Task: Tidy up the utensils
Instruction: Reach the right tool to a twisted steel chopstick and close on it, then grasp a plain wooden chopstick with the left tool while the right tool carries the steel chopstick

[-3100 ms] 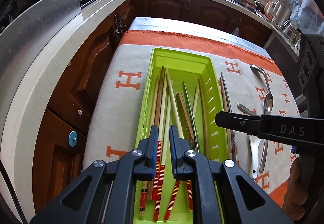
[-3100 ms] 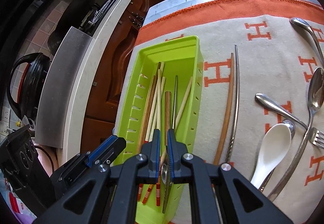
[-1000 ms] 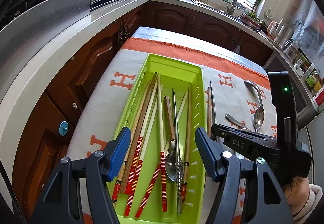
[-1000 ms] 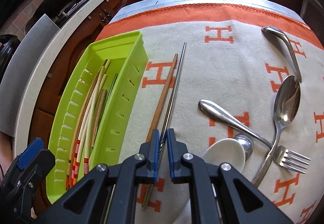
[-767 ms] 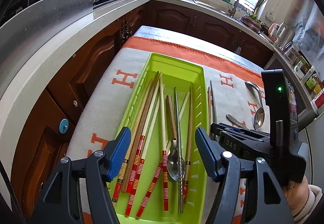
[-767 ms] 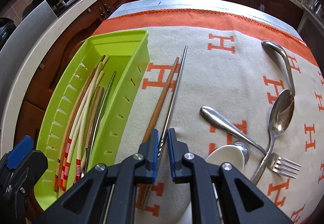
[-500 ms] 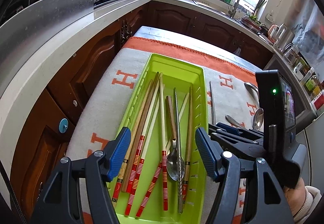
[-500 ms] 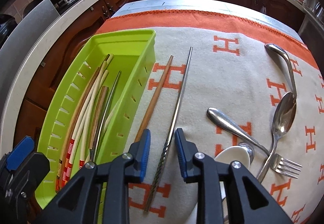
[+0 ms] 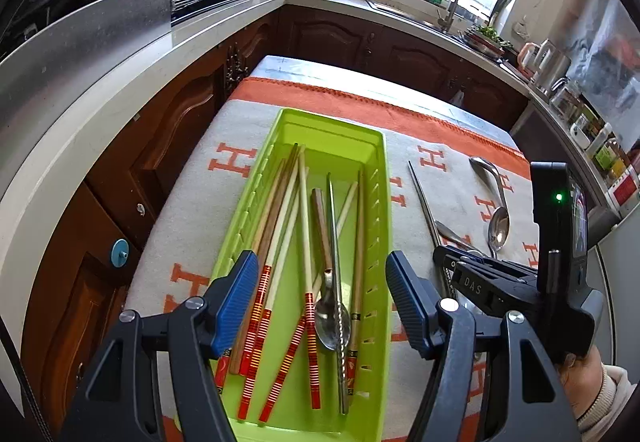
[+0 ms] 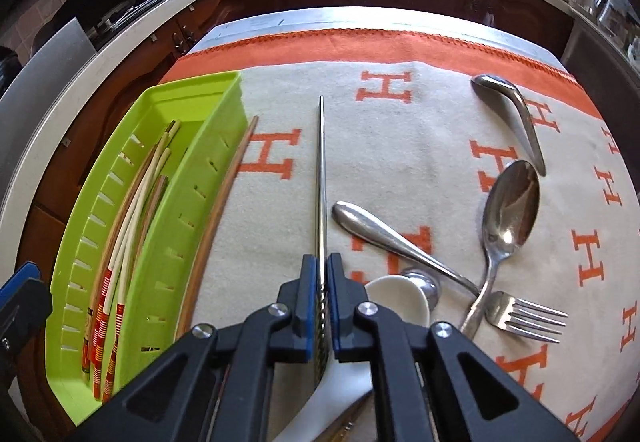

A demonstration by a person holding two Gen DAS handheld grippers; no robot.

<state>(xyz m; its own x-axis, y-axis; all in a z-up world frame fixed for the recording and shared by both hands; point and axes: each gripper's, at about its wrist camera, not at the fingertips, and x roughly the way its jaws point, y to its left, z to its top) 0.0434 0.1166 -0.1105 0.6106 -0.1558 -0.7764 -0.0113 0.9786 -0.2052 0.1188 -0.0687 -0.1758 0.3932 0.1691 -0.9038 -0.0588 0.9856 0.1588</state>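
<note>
Looking through the right wrist cam, my right tongs (image 10: 320,282) are clenched on the metal chopstick (image 10: 321,178), pads pressed on both sides of its near, ridged end, and the rest of it runs straight away from me over the blanket (image 10: 400,146) on the desk. This view is the only one that shows the grip itself. It also gives me the wooden chopstick (image 10: 218,218) lying on the blanket right along the outer wall of the green tray (image 10: 168,242), plus the loose stuff to the right: a white ceramic spoon (image 10: 400,302), a fork (image 10: 524,316), a big metal spoon (image 10: 508,218) and two more steel handles I can't identify fully.

The left wrist cam tells a different story. My left tongs (image 9: 322,302) are released, pads spread wide and hovering over the near end of the tray with nothing between them. From here I can see right down into the tray: red-banded chopsticks (image 9: 260,314), plain wooden ones, a metal chopstick and a small spoon (image 9: 326,326) already inside. The right tongs show up side-on at the right edge, with a hand (image 9: 584,374) behind them, but the wooden chopstick outside the tray is hidden from this angle.
</note>
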